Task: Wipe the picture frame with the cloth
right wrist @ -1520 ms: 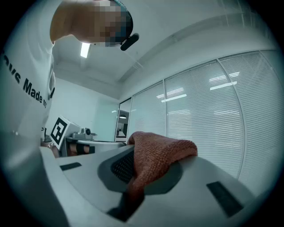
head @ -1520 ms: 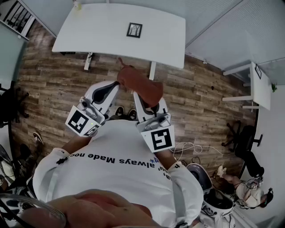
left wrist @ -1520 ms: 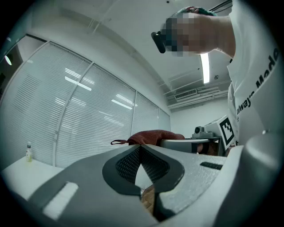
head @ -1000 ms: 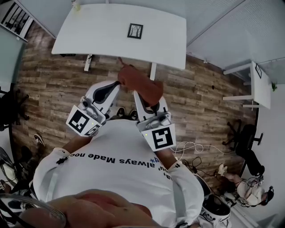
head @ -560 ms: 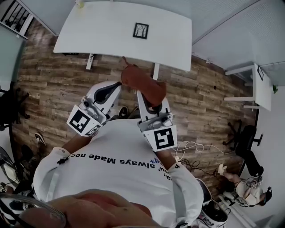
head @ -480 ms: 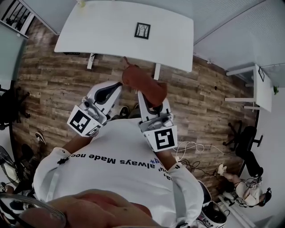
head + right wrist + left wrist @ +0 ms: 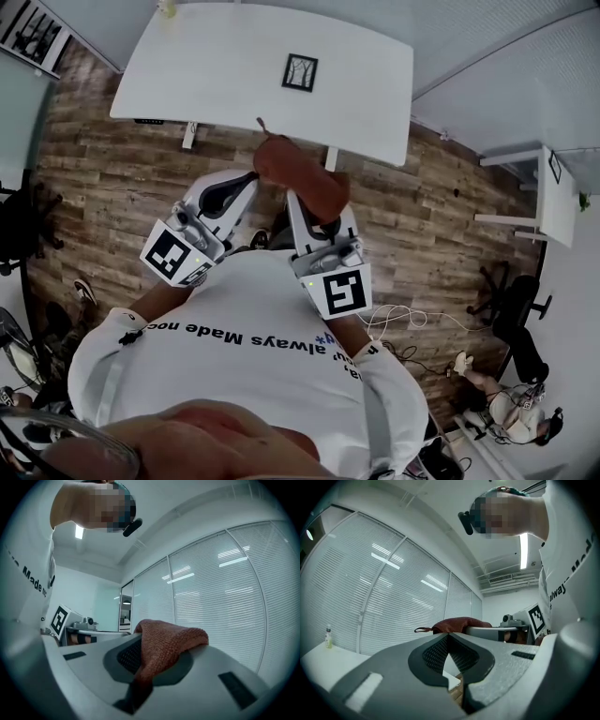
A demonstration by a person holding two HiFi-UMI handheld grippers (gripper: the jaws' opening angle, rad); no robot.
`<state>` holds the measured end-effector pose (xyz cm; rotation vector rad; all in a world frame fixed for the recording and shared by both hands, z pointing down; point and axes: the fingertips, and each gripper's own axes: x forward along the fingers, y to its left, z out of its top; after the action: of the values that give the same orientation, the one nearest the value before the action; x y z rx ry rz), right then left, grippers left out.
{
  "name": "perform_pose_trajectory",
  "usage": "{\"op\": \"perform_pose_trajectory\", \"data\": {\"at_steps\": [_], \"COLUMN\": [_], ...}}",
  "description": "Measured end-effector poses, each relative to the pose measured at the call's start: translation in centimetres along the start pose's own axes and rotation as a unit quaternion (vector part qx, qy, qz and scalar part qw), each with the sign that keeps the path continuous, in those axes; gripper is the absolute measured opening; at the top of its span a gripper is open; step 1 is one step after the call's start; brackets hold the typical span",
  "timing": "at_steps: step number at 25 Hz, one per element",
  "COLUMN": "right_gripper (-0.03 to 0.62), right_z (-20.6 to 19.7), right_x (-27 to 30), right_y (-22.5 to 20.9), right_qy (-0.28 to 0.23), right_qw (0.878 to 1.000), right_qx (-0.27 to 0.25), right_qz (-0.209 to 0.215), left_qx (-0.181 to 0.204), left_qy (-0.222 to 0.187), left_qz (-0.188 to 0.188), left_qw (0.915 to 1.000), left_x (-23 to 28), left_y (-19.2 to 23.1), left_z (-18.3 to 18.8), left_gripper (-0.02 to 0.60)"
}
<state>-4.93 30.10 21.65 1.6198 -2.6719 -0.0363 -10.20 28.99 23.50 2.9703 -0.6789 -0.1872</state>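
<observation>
A small black picture frame (image 7: 300, 72) lies flat on the white table (image 7: 216, 66), well ahead of both grippers. My right gripper (image 7: 302, 200) is held close to the chest over the wooden floor, shut on a red-brown cloth (image 7: 302, 176) that bunches up over its jaws. In the right gripper view the cloth (image 7: 166, 644) is pinched between the jaws and drapes over them. My left gripper (image 7: 247, 179) sits beside it, shut with nothing in it. In the left gripper view its jaws meet (image 7: 449, 635), with the cloth (image 7: 459, 623) behind them.
A small bottle (image 7: 167, 7) stands at the table's far left corner. A second white desk (image 7: 544, 187) and an office chair (image 7: 511, 305) are at the right. Cables (image 7: 403, 319) lie on the wooden floor. Window blinds (image 7: 225, 592) line the wall.
The table and frame have drifted a little to the right in the head view. Both grippers and the cloth keep the same pose near the chest.
</observation>
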Motion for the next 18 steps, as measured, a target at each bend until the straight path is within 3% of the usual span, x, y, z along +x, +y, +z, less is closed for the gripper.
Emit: {"op": "perform_pose_trajectory", "data": {"at_steps": [18], "right_gripper": [0.029], "right_z": [0.8], "right_x": [6.1], "right_y": [-19.7], "right_qy": [-0.016], "right_qw": [1.0], "right_qx": [0.0], "right_qz": [0.017], "left_qx": [0.017], "left_qy": [0.003], "left_qz": [0.011], "left_qw": [0.9998], "left_x": [19.8], "left_y": [6.3], "left_z": [0.3], "left_gripper": [0.002]}}
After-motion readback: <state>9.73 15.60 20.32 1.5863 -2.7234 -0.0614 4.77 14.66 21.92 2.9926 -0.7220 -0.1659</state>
